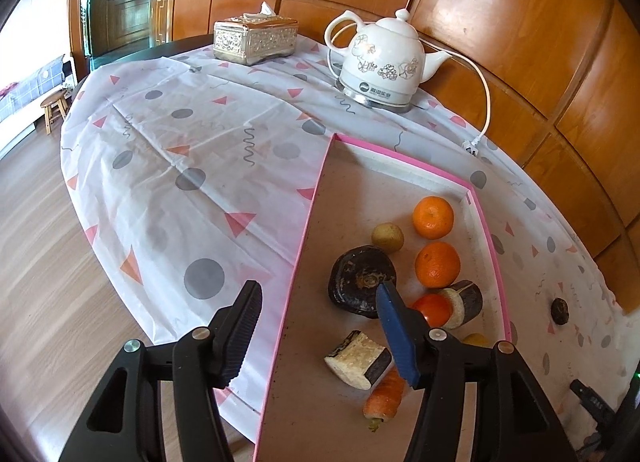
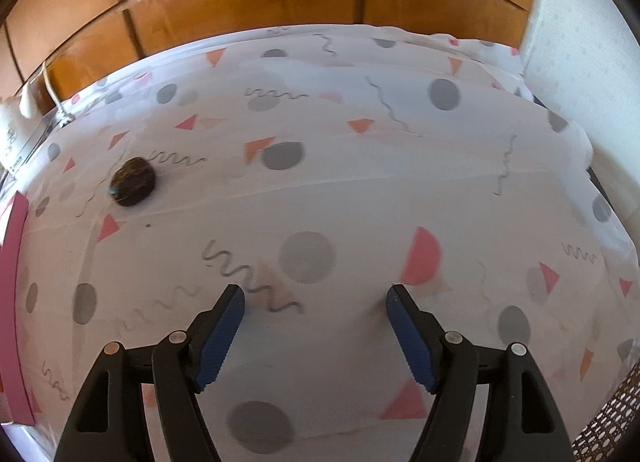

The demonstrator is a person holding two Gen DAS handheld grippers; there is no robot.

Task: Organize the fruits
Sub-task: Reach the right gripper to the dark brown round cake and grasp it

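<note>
- Left wrist view: the left tongs [image 1: 316, 290] gape wide with nothing between them, straddling the near left wall of the pink-rimmed box [image 1: 308, 217] on the worktop [image 1: 168, 165].
- Inside the box, two oranges [image 1: 433, 217] sit by the far right wall, one behind the other, with a small yellowish fruit [image 1: 387, 237] just to their left.
- A big dark root [image 1: 360, 280] lies in the middle, right at the tip of the blue finger; a third orange-red fruit [image 1: 432, 308] peeks out behind that finger, touching a dark-skinned cut chunk [image 1: 464, 302].
- Nearer the camera, another white-fleshed cut chunk [image 1: 358, 360] and a carrot [image 1: 386, 396] lie side by side.
- Outside the box, a small dark lump [image 1: 560, 312] rests alone on the cloth to the right. A white kettle [image 1: 384, 57] and a tissue box [image 1: 256, 39] stand at the far edge.
- Right wrist view: the right tongs [image 2: 316, 296] are spread wide and hold nothing, above patterned cloth. The dark lump [image 2: 133, 181] lies well off to the left, near the box's pink edge [image 2: 16, 302].
</note>
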